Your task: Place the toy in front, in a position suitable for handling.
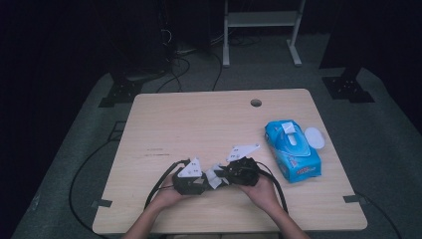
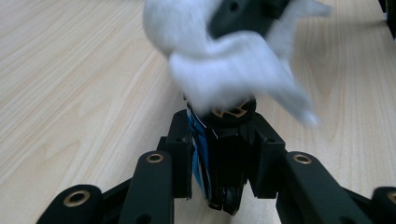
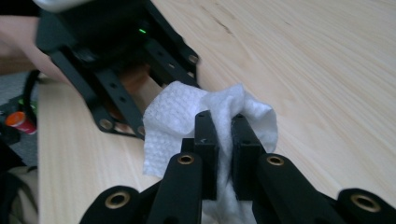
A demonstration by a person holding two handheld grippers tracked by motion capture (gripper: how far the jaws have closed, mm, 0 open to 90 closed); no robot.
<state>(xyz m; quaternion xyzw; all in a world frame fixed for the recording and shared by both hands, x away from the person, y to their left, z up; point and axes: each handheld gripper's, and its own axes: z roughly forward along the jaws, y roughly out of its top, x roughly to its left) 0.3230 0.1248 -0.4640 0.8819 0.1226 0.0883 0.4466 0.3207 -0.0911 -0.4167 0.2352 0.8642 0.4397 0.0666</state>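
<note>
My left gripper (image 2: pixel 219 140) is shut on a small black object with a blue label (image 2: pixel 223 158), whose round end carries a gold emblem. My right gripper (image 3: pixel 226 135) is shut on a crumpled white wipe (image 3: pixel 177 116). The wipe (image 2: pixel 229 70) is pressed over the far end of the black object. In the high view both grippers, left (image 1: pixel 201 181) and right (image 1: pixel 226 174), meet tip to tip near the table's front edge, with the wipe (image 1: pixel 215 177) between them. The contact itself is blurred in the left gripper view.
A blue pack of wet wipes (image 1: pixel 291 149) lies at the right of the wooden table (image 1: pixel 199 119), its white lid (image 1: pixel 314 138) flipped open. A cable hole (image 1: pixel 256 103) sits near the far edge. Cables trail from both grippers toward the front.
</note>
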